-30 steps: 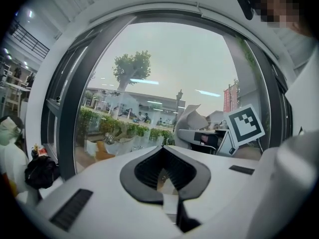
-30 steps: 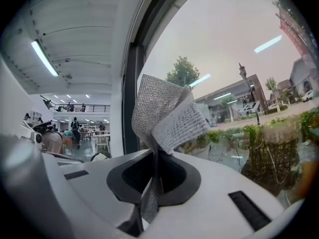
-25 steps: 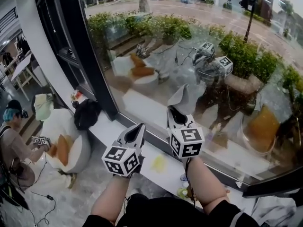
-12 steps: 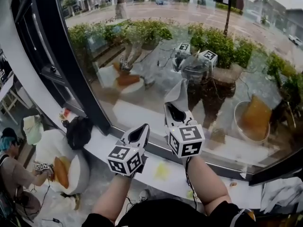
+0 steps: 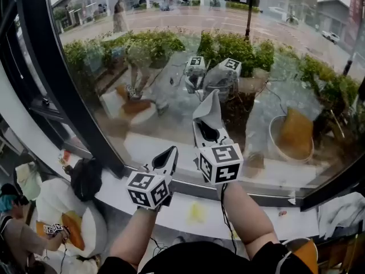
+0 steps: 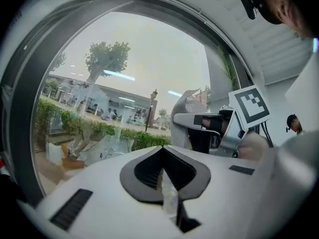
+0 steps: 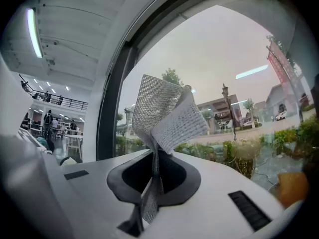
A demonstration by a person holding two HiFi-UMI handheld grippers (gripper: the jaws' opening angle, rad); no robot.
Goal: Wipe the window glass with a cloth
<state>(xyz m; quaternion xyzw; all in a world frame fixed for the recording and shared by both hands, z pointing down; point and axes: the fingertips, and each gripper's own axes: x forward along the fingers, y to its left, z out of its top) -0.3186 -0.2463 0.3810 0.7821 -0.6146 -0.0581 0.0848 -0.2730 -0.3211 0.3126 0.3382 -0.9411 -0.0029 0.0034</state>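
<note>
The window glass [image 5: 171,67] fills the upper half of the head view and reflects both grippers. My right gripper [image 5: 208,131] is shut on a grey mesh cloth [image 5: 209,110] that stands up from its jaws close to the pane; I cannot tell whether they touch. In the right gripper view the cloth [image 7: 167,116] is pinched between the jaws of the right gripper [image 7: 155,156] and fans out before the glass [image 7: 224,59]. My left gripper [image 5: 167,156] is lower and to the left, shut on nothing. The left gripper [image 6: 162,151] shows closed jaws, with the cloth [image 6: 185,106] beyond.
A dark window frame [image 5: 63,96] runs down the left side. Below the pane lies a white sill [image 5: 171,204] with a yellow spot [image 5: 195,212]. A black bag [image 5: 85,178] sits at the sill's left end, and a seated person [image 5: 17,233] is lower left. White fabric [image 5: 342,210] lies at right.
The head view has swung, so the window frame sits further left. Both grippers keep their stance; the right one with the cloth has edged slightly left and up before the glass.
</note>
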